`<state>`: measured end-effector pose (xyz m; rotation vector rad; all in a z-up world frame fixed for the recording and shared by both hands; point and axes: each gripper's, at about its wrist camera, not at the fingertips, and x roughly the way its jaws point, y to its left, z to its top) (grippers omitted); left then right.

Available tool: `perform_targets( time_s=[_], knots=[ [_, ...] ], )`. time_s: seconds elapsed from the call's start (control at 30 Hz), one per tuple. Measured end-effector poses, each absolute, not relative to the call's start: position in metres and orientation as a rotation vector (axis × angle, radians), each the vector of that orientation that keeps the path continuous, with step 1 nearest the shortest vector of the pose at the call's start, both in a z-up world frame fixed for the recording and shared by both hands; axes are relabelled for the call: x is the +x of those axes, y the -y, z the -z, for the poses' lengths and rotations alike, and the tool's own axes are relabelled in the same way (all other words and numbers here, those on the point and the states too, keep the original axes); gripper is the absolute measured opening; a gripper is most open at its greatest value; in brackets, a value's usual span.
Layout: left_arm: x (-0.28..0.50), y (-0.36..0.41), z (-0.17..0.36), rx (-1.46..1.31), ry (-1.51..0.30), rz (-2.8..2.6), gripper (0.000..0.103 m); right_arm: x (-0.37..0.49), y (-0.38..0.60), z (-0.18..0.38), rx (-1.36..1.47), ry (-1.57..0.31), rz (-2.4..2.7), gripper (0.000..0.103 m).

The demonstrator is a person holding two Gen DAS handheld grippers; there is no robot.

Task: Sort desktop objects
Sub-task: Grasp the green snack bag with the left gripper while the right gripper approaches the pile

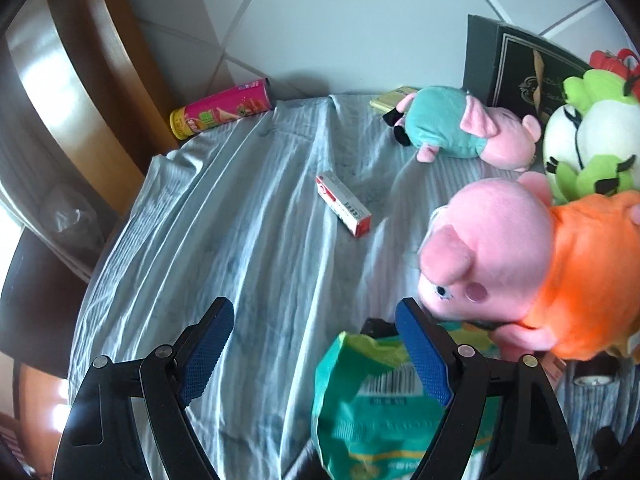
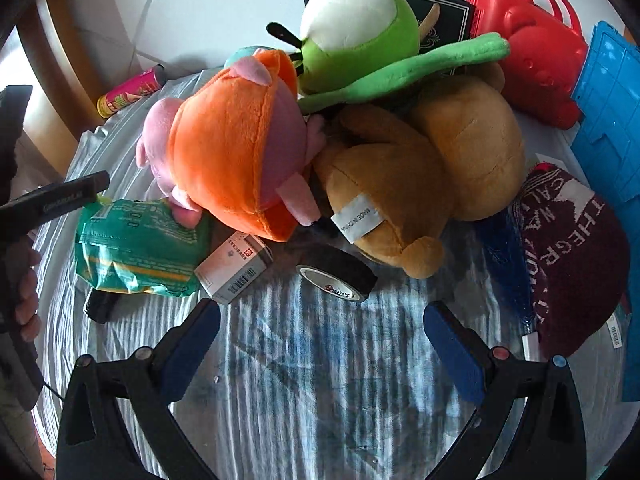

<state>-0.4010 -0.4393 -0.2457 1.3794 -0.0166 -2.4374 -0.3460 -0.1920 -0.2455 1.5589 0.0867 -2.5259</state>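
My left gripper (image 1: 314, 312) is open and hovers low over a striped cloth (image 1: 240, 240). A green snack bag (image 1: 372, 412) lies beneath it, partly under the right finger (image 1: 424, 356). A pink pig plush in an orange dress (image 1: 520, 272) leans just right of that finger. A small red and white box (image 1: 344, 204) lies farther ahead. My right gripper (image 2: 320, 312) is open with nothing between its fingers. Just beyond it are a black tape roll (image 2: 340, 276) and a grey-white carton (image 2: 234, 266). The snack bag (image 2: 136, 248) lies left of the carton.
A brown plush (image 2: 420, 184), green plush (image 2: 360, 32), red case (image 2: 532, 44), blue crate (image 2: 612, 120) and maroon cap (image 2: 572, 260) crowd the right. A pink chips can (image 1: 224, 110), a teal-dressed pig (image 1: 452, 128) and a dark box (image 1: 520, 64) sit at the back. A hand (image 2: 24, 280) holds the left gripper.
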Motion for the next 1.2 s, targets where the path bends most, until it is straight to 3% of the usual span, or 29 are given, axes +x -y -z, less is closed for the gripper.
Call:
perform_targets(
  time_s=[0.3, 0.73, 0.9, 0.97, 1.03, 1.1, 1.13, 1.2],
  knots=[
    [-0.360, 0.415, 0.280, 1.620, -0.126, 2.503, 0.082, -0.354, 0.192, 0.268, 1.647, -0.112, 2.526, 0.103],
    [-0.282, 0.334, 0.247, 1.647, 0.038, 2.740, 0.082, -0.319, 0.160, 0.263, 1.661, -0.118, 2.529, 0.103],
    [-0.279, 0.306, 0.268, 1.695, 0.168, 2.783, 0.084, -0.307, 0.143, 0.261, 1.677, -0.095, 2.552, 0.103],
    [-0.281, 0.298, 0.277, 1.718, 0.183, 2.797, 0.091, -0.304, 0.142, 0.262, 1.685, -0.089, 2.548, 0.103],
    [-0.285, 0.292, 0.285, 1.732, 0.189, 2.802, 0.092, -0.302, 0.142, 0.264, 1.691, -0.082, 2.539, 0.103],
    [-0.290, 0.296, 0.288, 1.688, 0.186, 2.792, 0.084, -0.304, 0.145, 0.265, 1.683, -0.078, 2.527, 0.103],
    [-0.293, 0.301, 0.286, 1.667, 0.169, 2.776, 0.072, -0.306, 0.147, 0.265, 1.677, -0.078, 2.524, 0.103],
    [-0.298, 0.312, 0.283, 1.598, 0.157, 2.727, 0.071, -0.310, 0.152, 0.265, 1.661, -0.067, 2.516, 0.103]
  ],
)
